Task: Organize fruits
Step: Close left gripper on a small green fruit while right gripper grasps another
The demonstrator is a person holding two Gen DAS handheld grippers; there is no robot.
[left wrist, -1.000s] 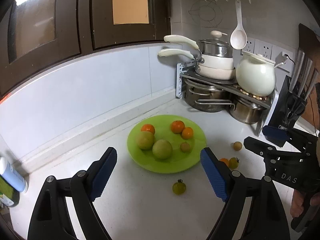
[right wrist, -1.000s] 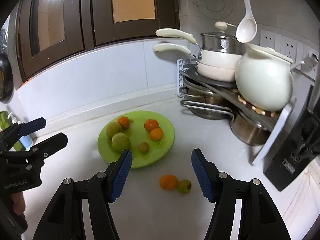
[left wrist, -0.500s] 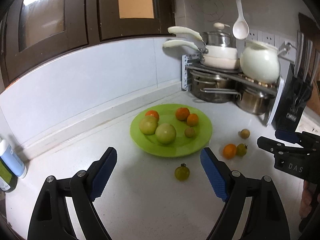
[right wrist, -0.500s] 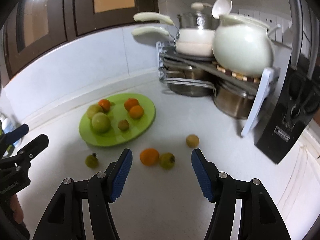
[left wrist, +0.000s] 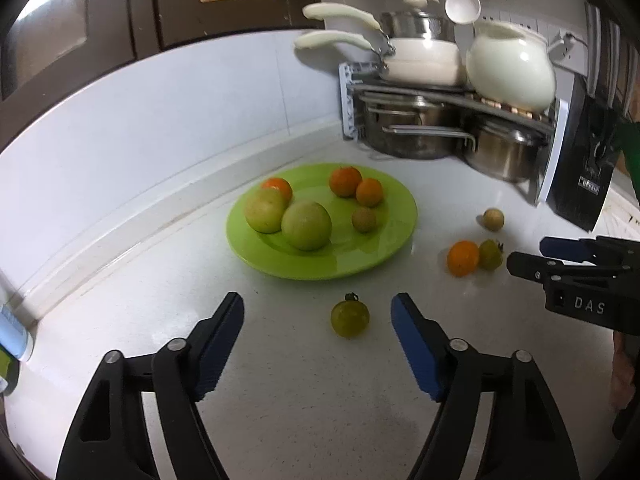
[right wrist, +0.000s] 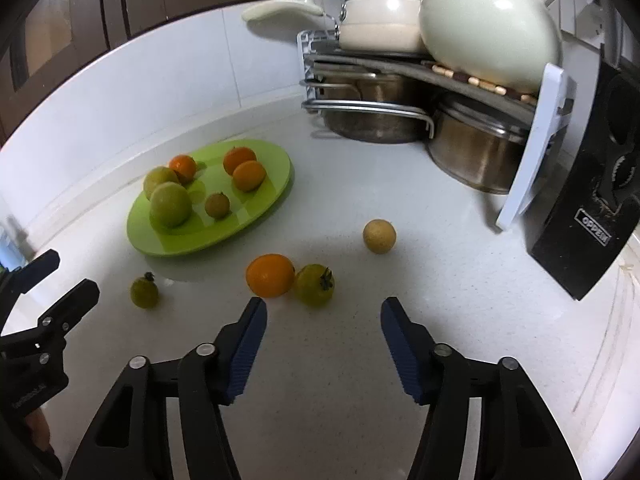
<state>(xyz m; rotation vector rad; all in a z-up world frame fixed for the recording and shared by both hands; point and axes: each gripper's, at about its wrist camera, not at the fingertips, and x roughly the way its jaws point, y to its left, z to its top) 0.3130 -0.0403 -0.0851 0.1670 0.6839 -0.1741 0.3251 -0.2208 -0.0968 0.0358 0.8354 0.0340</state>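
Left wrist view: both tools gape empty over white counter (left wrist: 320,400) (green plate (left wrist: 360,264) beyond).

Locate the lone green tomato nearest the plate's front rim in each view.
Left wrist: green tomato lies lower centre, between the open fingers.
Right wrist: green tomato lies at left, just below the plate.
Shared landmark: green plate.

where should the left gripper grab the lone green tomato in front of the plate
Grip the green tomato across its round middle, below the stem, which points up. Come from above with the open left gripper, fingers to its left and right; both sides look bare on the counter, and the green plate sits behind it.
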